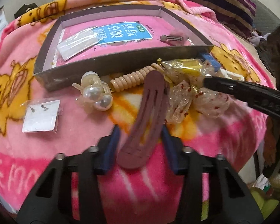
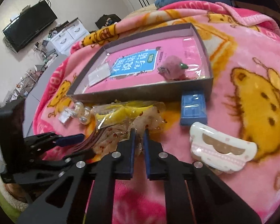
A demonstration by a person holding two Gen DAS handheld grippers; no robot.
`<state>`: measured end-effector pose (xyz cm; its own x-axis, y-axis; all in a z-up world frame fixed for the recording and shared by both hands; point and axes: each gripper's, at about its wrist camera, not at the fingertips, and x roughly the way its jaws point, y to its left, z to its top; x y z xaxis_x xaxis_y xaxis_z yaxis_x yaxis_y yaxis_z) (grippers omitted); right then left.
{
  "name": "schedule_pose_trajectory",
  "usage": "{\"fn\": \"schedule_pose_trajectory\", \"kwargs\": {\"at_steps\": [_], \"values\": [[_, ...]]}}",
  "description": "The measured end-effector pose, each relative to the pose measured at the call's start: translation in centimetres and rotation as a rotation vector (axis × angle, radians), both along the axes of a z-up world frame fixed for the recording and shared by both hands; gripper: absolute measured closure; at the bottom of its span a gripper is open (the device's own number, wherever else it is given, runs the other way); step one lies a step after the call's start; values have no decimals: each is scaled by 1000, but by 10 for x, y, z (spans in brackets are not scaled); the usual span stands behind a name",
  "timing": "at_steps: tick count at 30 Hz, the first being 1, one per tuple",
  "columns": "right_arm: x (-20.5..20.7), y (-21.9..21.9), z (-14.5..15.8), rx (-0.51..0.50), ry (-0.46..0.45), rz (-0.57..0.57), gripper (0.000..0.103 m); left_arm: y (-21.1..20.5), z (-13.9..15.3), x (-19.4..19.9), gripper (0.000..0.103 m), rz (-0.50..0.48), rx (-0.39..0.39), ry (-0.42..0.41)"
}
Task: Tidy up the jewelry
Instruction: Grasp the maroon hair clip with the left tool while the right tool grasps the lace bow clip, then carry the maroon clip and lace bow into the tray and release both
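A shallow grey box [image 1: 95, 71] lies on a pink cartoon-print blanket [image 1: 69, 130] spread over a bed, and most of the jewelry is strewn just outside the box's near wall. The left gripper [image 1: 140, 140] holds a long mauve snap hair clip [image 1: 149, 115] by its rounded end between its blue pads [image 1: 110, 149], the jaws narrowed onto it; the clip points up toward the box's near wall, its far tip over a beige spiral hair tie [image 1: 132, 76]. Left of that tie, close to the box wall, sits a translucent claw clip with pearl beads [image 1: 95, 93], and further left of the box's near corner lies a small white card of stud earrings [image 1: 41, 115] in a clear sleeve. The right gripper [image 2: 139, 130] has its jaws drawn nearly together on a sheer, red-speckled scrunchie [image 2: 119, 136], which lies below the box's near wall beside a clear packet with something yellow [image 2: 121, 112] inside. A blue rectangular case [image 2: 193, 108] butts against the box's near right corner, and a white claw clip [image 2: 222, 149] with pink trim rests on the blanket below that case. Inside the box lie a clear packet [image 1: 76, 44], a blue label [image 1: 121, 32], a metal alligator clip [image 1: 170, 37] and a pink fuzzy piece [image 2: 174, 71].
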<state>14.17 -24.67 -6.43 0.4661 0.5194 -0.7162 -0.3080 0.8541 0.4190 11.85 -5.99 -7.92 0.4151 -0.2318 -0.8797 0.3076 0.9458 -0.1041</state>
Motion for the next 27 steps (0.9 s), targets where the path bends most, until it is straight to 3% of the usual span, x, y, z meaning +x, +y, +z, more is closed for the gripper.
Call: {"fn": "schedule_pose_trajectory", "kwargs": {"at_steps": [3, 11, 14, 17, 27], "values": [[-7, -9, 9, 3, -27, 0, 101, -1, 3, -2, 81, -11, -8, -12], [-26, -28, 34, -13, -93, -16, 102, 2, 14, -14, 85, -6, -22, -56], [-32, -37, 43, -20, -116, -30, 102, 8, 21, -20, 100, 8, -34, -69], [-35, -45, 49, -32, -134, -51, 102, 15, 23, -21, 100, 25, -73, -52], [-39, -54, 63, -23, -173, -72, 102, 24, 33, -29, 100, 55, -95, -69]]}}
